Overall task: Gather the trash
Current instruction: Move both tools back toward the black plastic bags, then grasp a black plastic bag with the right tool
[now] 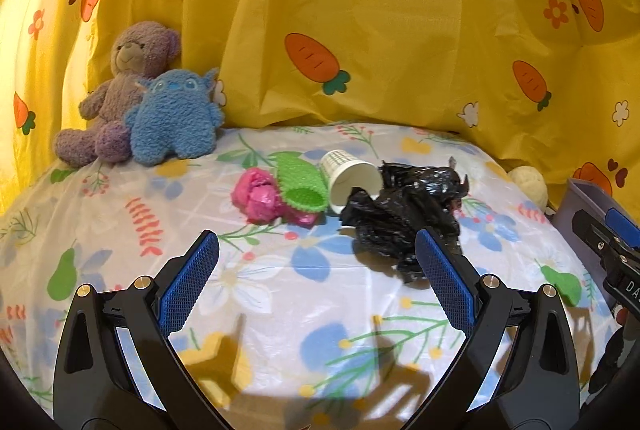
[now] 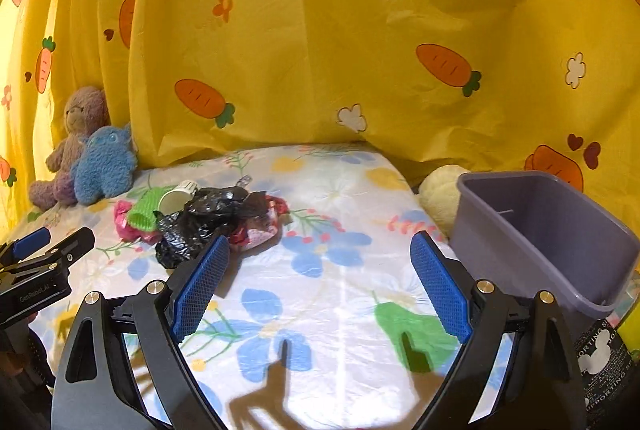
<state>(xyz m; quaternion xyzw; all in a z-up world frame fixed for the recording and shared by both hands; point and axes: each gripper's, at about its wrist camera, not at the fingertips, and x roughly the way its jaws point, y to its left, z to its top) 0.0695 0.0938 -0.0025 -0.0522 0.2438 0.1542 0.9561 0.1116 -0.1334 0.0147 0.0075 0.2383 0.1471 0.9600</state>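
Both hand-held grippers hang over the floral bed sheet (image 1: 280, 310) with fingers spread wide and nothing between them: the left hand-held gripper (image 1: 318, 254) and the right hand-held gripper (image 2: 320, 250). The trash lies in a heap on the sheet: a crumpled black plastic bag (image 1: 404, 213), a tipped white paper cup (image 1: 350, 177) touching the bag, a green spiky piece (image 1: 300, 185) beside the cup, and a pink wad (image 1: 258, 197) beyond it. A grey bin (image 2: 560, 230) stands well apart from the bag, at the sheet's edge.
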